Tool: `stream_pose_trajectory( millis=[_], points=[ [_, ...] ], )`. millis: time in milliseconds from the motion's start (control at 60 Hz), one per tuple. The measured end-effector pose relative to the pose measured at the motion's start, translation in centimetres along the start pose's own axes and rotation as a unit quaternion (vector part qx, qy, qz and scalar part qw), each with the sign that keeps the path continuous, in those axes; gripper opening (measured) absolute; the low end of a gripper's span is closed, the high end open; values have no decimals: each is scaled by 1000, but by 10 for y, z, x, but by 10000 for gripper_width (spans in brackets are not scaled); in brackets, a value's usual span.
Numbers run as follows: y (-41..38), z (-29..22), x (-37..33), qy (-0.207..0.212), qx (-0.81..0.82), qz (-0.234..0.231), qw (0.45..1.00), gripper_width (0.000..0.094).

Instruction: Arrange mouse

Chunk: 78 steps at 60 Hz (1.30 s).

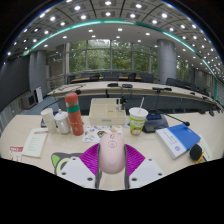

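Gripper view shows a big office room with long rows of tables and green lights on the ceiling. Close by is a pale desk (30,128) with lots of things on it.

The tool (112,158) points to 12 o'clock. Its two purple pads (91,156) sit on each side of a white mouse (112,150). The pads look like they press on the mouse, so I think the tool is closed on it and holds it. I cannot tell if the mouse is lifted or rests on the desk.

At 12 o'clock from the mouse stands a white box (105,112). At 1 o'clock is a cup with a green band (137,120), and a dark thing (155,123) sits just beside it. At 3 o'clock lies a blue book (178,140), with a small black thing (196,152) near its end. At 10 o'clock stands a tall red can (74,113) with a small cup (62,122) next to it. At 9 o'clock lies a card with red print (34,143).

The grab looks done. What is left, I think, is to carry the mouse to a good bare spot on the desk, set it down straight, and let go.
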State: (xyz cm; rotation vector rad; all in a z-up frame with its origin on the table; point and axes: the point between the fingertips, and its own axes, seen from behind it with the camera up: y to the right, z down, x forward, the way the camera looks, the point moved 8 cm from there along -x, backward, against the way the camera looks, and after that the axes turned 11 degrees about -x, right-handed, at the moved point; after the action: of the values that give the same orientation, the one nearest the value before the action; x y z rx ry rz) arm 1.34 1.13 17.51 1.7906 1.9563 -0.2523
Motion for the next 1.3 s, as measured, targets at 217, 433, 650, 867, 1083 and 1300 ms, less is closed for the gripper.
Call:
stream_pose_trajectory(
  millis=[217,433,650,867,1083,1300],
  points=[
    [-103,20,30,-30,-3,-67,997,325],
    [-146,66,64,-73,-19,-72,995,329],
    [-153,85,73,-87,-12,-75,993,492],
    [-141,60,17,-82,-8,-78,994,860],
    [-122,32,-102,-53,-15,-54,997,853],
    [-127,34,-230,-33,-9,-39,999,849]
  ],
)
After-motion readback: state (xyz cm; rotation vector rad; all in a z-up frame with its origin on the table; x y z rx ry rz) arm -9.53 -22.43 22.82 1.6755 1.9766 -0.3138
